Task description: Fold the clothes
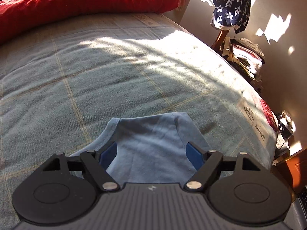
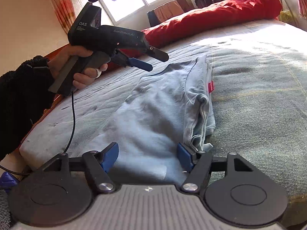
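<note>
Shirt on the bed, a gripper at each end of it

The folded shirt (image 2: pixel 163 111) lay on the bed (image 2: pixel 259 99), near one edge of it, with the pillow (image 2: pixel 220 13) further up at the far end, well apart from it. In the right wrist view the right gripper (image 2: pixel 147 157) sat at the near end of the shirt, fingers spread to either side of the cloth, while the left gripper (image 2: pixel 151 61) hung above the far end, off to the left. Beside the bed, in the left wrist view, a stack of clothes (image 1: pixel 247 57) sat on the right, below a hanging cloth (image 1: pixel 232 7).
</note>
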Demonstrator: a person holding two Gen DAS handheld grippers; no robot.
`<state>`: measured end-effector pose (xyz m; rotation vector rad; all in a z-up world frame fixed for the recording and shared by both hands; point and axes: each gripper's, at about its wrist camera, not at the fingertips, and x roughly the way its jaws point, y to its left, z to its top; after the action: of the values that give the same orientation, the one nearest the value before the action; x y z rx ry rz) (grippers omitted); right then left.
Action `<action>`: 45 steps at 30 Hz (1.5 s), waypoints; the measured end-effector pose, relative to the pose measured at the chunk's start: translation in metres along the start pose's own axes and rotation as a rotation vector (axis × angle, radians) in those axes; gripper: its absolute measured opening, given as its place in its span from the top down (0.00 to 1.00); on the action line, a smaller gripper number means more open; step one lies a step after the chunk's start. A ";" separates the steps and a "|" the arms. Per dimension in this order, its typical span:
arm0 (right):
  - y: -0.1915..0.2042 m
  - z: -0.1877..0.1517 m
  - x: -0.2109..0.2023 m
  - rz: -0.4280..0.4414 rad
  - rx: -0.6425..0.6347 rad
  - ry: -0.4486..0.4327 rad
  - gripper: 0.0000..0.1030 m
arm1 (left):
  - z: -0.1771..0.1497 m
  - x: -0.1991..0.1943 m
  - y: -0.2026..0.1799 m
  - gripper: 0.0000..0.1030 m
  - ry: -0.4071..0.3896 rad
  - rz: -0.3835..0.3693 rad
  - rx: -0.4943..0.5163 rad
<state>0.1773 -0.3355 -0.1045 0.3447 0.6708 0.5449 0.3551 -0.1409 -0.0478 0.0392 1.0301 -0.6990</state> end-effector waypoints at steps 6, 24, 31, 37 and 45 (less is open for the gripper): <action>0.002 0.001 0.000 -0.019 -0.002 0.002 0.30 | -0.016 0.013 0.023 0.27 -0.003 0.159 -0.028; 0.056 0.008 -0.015 -0.230 -0.206 0.015 0.27 | -0.143 -0.072 -0.078 0.28 -0.182 0.265 0.176; 0.054 -0.013 -0.007 -0.243 -0.181 0.094 0.26 | -0.184 -0.063 -0.085 0.28 -0.147 0.319 0.161; 0.063 -0.010 -0.020 -0.227 -0.195 0.059 0.25 | -0.191 -0.088 -0.087 0.28 -0.182 0.353 0.132; 0.071 -0.010 -0.004 -0.184 -0.205 0.102 0.22 | -0.197 -0.108 -0.077 0.24 -0.172 0.398 0.035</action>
<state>0.1419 -0.2795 -0.0771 0.0623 0.7303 0.4522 0.1261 -0.0780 -0.0444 0.2058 0.8126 -0.3498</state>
